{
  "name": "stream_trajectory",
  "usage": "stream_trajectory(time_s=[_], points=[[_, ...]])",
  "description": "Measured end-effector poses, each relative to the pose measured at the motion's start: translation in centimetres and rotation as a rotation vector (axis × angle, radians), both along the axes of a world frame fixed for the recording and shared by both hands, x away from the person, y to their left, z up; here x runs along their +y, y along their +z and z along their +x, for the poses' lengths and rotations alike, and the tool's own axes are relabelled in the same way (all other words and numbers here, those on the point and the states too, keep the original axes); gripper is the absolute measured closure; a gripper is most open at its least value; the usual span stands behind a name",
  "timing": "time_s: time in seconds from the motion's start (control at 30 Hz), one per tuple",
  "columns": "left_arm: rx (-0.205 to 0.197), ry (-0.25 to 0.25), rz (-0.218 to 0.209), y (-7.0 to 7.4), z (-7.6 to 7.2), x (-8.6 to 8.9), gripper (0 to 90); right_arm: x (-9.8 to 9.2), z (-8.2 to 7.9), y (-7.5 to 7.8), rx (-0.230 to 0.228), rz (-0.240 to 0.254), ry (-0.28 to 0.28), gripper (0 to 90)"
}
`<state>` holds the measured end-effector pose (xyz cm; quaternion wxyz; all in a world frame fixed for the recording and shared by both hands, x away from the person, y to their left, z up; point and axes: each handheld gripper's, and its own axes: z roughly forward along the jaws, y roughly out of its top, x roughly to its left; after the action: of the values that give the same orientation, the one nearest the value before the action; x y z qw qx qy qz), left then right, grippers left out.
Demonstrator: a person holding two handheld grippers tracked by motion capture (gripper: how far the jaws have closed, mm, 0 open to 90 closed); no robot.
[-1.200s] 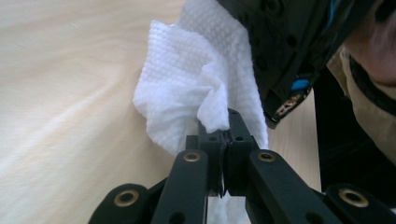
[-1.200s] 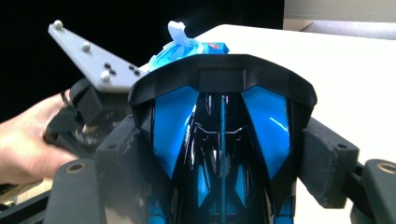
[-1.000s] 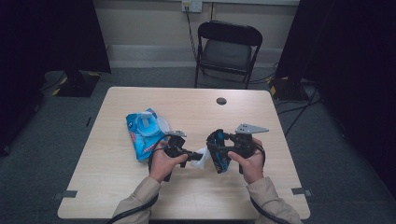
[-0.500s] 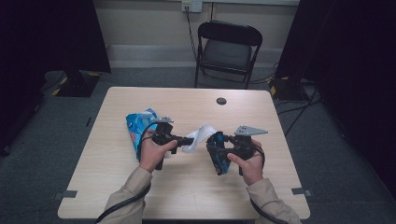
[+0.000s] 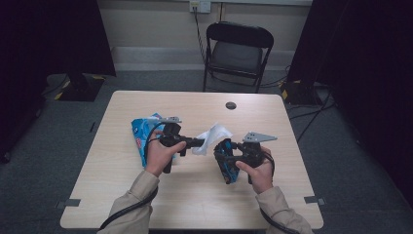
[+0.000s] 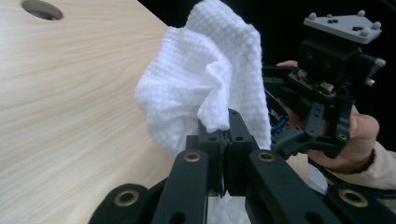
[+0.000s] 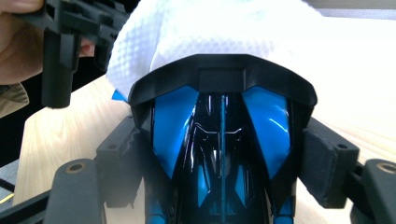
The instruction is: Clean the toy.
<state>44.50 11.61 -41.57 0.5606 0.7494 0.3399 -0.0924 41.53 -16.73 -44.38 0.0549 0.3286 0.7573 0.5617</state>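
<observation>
High view: left gripper (image 5: 200,143) pinches a white cloth (image 5: 214,136) at frame centre, above the table (image 5: 292,146); right gripper (image 5: 225,161) clamps a blue-and-black toy car (image 5: 227,168) just right of centre, nose down. Blue wipes packet (image 5: 141,134) lies left of the left hand, touching nothing; a folding chair (image 5: 237,53) stands past the far edge. Left gripper view: jaws shut on one cloth corner, rest flopping free at upper centre. Risk: the small bite slips once wiping drags. Right gripper view: jaws wide, pads (image 7: 327,168) on the car's flanks, cloth draped over its top edge. Risk: glossy shell pivots or squirts out under side push. Grippers close together, could knock.
</observation>
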Motion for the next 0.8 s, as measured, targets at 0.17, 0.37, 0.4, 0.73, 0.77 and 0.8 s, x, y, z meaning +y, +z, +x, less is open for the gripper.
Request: stream_trajectory(time_s=[0.17,0.37,0.4,0.73,0.77,0.8], points=[[0.015,-0.029,0.007,-0.6,-0.2,-0.9,88.2,-0.1,0.0,0.1,-0.001,0.003,0.004,25.6],[0.031,-0.051,0.014,-1.3,-0.2,-1.9,88.2,-0.1,0.0,0.3,-0.003,0.006,0.005,25.6],[0.033,-0.058,0.019,-1.4,-0.2,-2.0,88.2,0.0,0.0,0.3,-0.002,0.004,0.006,25.6],[0.043,-0.068,0.035,-2.2,-0.4,-2.9,88.2,0.0,0.1,0.2,0.001,0.008,0.008,25.6],[0.047,-0.067,0.035,-2.3,-0.4,-3.0,88.2,0.0,0.1,0.2,-0.002,0.009,0.008,25.6],[0.049,-0.068,0.042,-2.4,-0.5,-3.1,88.2,0.0,0.1,0.2,0.0,0.009,0.008,25.5]])
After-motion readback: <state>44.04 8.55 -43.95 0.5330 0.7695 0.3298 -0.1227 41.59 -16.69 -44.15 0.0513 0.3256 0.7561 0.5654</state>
